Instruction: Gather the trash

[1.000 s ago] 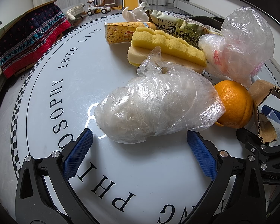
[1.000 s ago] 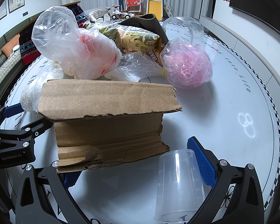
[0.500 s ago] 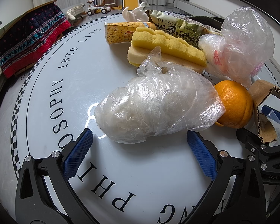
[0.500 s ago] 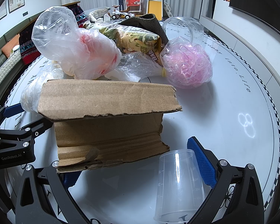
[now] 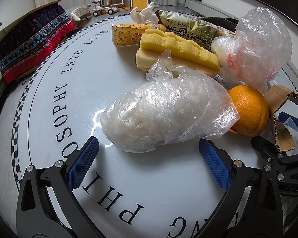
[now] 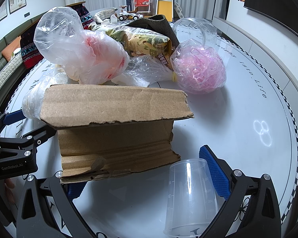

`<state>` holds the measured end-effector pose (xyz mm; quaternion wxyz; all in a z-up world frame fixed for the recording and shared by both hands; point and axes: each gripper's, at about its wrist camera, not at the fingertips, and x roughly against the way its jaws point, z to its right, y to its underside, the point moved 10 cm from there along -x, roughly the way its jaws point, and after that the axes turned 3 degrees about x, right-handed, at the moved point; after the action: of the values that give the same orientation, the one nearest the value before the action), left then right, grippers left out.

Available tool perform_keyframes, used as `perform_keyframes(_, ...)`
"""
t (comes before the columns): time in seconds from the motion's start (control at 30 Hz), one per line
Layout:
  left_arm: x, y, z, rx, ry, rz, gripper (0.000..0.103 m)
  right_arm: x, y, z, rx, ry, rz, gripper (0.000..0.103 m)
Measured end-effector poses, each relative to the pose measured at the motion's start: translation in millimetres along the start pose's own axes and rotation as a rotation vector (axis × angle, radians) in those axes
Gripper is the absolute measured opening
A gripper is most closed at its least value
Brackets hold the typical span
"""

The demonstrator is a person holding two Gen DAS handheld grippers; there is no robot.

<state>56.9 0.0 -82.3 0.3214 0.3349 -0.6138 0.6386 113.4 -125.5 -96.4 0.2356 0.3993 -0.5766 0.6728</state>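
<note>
A clear plastic bag of white stuff (image 5: pixel 164 117) lies on the round white table (image 5: pixel 49 103), just ahead of my open left gripper (image 5: pixel 147 156), whose blue pads stand either side of its near end without touching. An orange (image 5: pixel 250 111) rests against the bag's right end. My right gripper (image 6: pixel 145 170) is open over a torn cardboard piece (image 6: pixel 117 127) and an upside-down clear plastic cup (image 6: pixel 190 194); the cardboard hides its left pad. Behind lie a bag with pink shreds (image 6: pixel 200 69), a clear bag with red print (image 6: pixel 83 55) and a snack wrapper (image 6: pixel 143 41).
Yellow sponges (image 5: pixel 176 47), a yellow printed tube (image 5: pixel 133 33) and a green snack wrapper (image 5: pixel 190 27) lie at the back of the table. A clear round jar (image 6: pixel 194 29) lies on its side far right. A sofa with a red patterned blanket (image 5: pixel 29 41) stands to the left.
</note>
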Motion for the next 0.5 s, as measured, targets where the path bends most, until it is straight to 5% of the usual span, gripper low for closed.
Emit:
perform_keyframes(0.37, 3, 1, 0, -0.008, 0.023, -0.011, 0.097, 1, 1, -1, 0.003, -0.006, -0.01, 0.1)
perform_keyframes(0.5, 24, 0, -4, -0.016, 0.034, 0.04, 0.097, 13, 2, -3, 0.024, -0.036, 0.011, 0.1)
